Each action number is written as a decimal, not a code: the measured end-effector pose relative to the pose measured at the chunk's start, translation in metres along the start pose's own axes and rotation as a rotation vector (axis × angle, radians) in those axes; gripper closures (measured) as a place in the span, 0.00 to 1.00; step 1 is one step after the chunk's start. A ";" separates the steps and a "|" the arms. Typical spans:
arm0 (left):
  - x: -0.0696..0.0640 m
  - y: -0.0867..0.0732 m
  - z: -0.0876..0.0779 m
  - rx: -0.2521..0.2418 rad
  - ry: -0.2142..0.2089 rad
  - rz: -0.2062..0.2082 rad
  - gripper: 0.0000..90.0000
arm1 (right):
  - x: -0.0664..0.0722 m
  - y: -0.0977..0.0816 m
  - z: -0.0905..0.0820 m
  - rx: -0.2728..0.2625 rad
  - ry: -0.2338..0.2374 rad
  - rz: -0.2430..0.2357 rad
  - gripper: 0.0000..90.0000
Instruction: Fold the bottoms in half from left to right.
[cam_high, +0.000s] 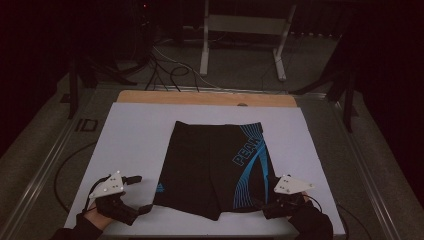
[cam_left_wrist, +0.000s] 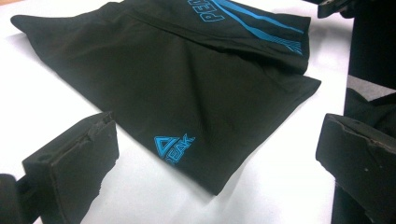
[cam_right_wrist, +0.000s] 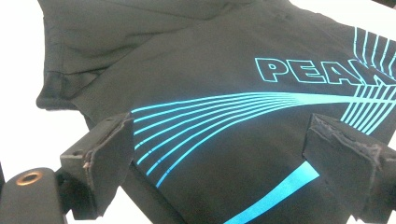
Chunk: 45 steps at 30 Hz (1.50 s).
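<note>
shorts (cam_high: 212, 167) | black, blue stripes, "PEAK" print | flat, spread | on white sheet (cam_high: 135, 135)

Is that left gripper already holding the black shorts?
No, the left gripper has its jaws wide open beside the shorts, with only the white table cover under them.

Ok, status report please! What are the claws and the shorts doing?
Left gripper open, beside shorts. Right gripper open, over the striped leg. Shorts flat on white mat. Nothing in the way.
</note>
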<state>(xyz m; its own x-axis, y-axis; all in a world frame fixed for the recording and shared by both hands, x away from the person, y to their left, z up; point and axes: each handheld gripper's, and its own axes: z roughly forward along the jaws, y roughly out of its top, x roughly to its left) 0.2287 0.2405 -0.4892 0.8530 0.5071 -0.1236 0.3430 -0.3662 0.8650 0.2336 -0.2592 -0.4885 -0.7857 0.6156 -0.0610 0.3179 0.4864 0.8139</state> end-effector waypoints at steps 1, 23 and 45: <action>0.000 0.000 0.000 -0.002 -0.002 0.001 0.00 | 0.000 0.000 0.000 0.000 0.000 0.000 0.10; -0.010 0.010 0.001 -0.018 -0.038 0.037 0.00 | 0.005 0.012 -0.008 0.004 0.032 0.025 0.10; -0.015 0.017 0.000 -0.033 -0.048 0.045 0.00 | -0.005 0.048 -0.023 -0.063 -0.006 -0.004 0.10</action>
<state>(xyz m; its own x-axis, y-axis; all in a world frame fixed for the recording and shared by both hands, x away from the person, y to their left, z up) 0.2216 0.2267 -0.4722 0.8852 0.4528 -0.1067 0.2918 -0.3617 0.8855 0.2405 -0.2527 -0.4356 -0.7839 0.6172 -0.0677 0.2801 0.4488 0.8486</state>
